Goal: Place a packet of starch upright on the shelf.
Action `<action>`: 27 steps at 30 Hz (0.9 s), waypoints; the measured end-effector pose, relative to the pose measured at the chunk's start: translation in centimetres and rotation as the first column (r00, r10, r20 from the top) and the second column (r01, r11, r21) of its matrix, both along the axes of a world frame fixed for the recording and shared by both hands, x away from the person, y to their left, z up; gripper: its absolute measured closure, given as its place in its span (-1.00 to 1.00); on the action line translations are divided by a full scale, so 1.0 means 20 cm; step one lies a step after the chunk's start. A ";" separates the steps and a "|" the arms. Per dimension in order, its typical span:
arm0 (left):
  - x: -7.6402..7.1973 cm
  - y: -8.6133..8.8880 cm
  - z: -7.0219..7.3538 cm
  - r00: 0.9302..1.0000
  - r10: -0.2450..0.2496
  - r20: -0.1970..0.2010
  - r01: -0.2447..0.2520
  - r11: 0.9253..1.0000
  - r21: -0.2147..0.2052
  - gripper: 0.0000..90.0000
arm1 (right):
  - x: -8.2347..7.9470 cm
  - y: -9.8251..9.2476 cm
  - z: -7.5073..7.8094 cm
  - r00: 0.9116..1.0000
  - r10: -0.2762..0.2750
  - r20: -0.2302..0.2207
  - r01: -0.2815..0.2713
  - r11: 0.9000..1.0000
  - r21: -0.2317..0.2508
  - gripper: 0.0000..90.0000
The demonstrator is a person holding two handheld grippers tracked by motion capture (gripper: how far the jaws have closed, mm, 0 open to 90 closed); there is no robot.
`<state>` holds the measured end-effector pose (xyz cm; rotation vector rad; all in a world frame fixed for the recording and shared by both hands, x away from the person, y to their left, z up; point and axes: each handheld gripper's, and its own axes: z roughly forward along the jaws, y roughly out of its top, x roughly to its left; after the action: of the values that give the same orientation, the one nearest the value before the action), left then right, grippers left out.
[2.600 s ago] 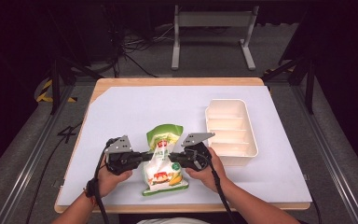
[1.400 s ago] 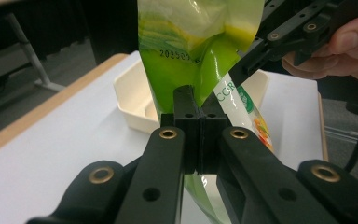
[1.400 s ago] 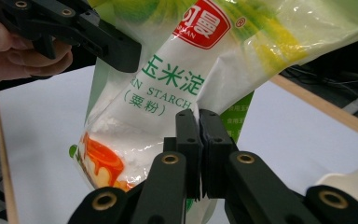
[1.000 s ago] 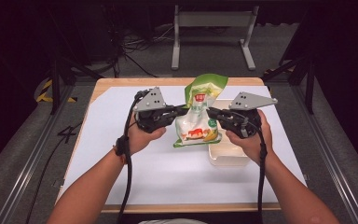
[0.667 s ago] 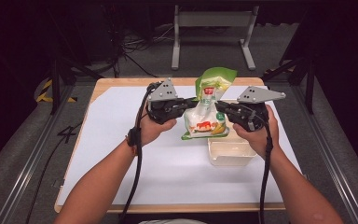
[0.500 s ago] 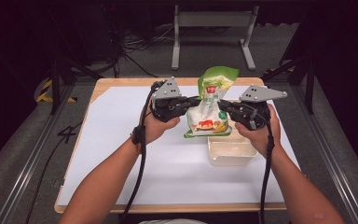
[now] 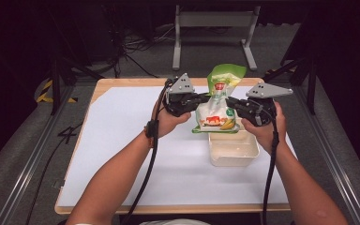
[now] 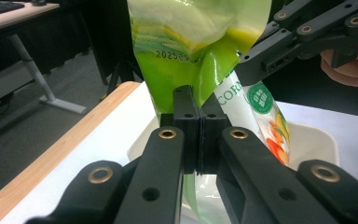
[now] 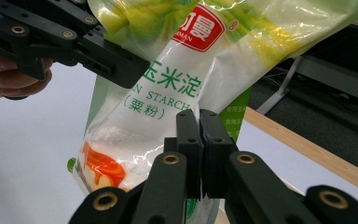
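Note:
A green and white bag of corn starch [image 7: 218, 105] hangs upright in the air, held from both sides. My left gripper [image 7: 205, 98] is shut on the bag's left edge; in the left gripper view its jaws pinch the green film [image 8: 186, 79] at my left gripper [image 8: 199, 100]. My right gripper [image 7: 228, 101] is shut on the bag's right edge, and my right gripper [image 9: 199, 122] clamps the white pouch [image 9: 168, 116]. The bag's bottom hangs just above the far end of a cream tray [image 7: 234, 152].
The tray lies on a white sheet [image 7: 122, 140] that covers a wooden table [image 7: 103, 86]. A metal stand [image 7: 213, 21] and cables lie on the floor beyond the table. Dark rails run along both sides.
Both grippers have carried the bag from the near middle of the table, up and to the far right, until it hangs over the tray. The tray's far end is now hidden behind the bag.

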<state>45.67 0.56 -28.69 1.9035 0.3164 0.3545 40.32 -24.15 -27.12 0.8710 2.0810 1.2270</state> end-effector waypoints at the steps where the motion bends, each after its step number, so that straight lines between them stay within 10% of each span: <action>1: 0.01 -0.01 0.00 1.000 0.002 0.007 -0.002 1.000 0.003 0.98 | 0.00 0.00 0.00 1.000 0.000 0.000 0.000 1.000 0.000 0.94; 27: 0.15 -0.22 -0.13 0.999 0.035 -0.039 -0.036 0.999 -0.038 0.98 | 0.10 -0.14 -0.09 0.996 -0.094 -0.006 0.094 0.996 0.008 0.94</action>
<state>48.70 -3.84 -31.34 1.8701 0.3803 0.3339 42.34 -27.05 -29.00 0.9660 2.0172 1.1856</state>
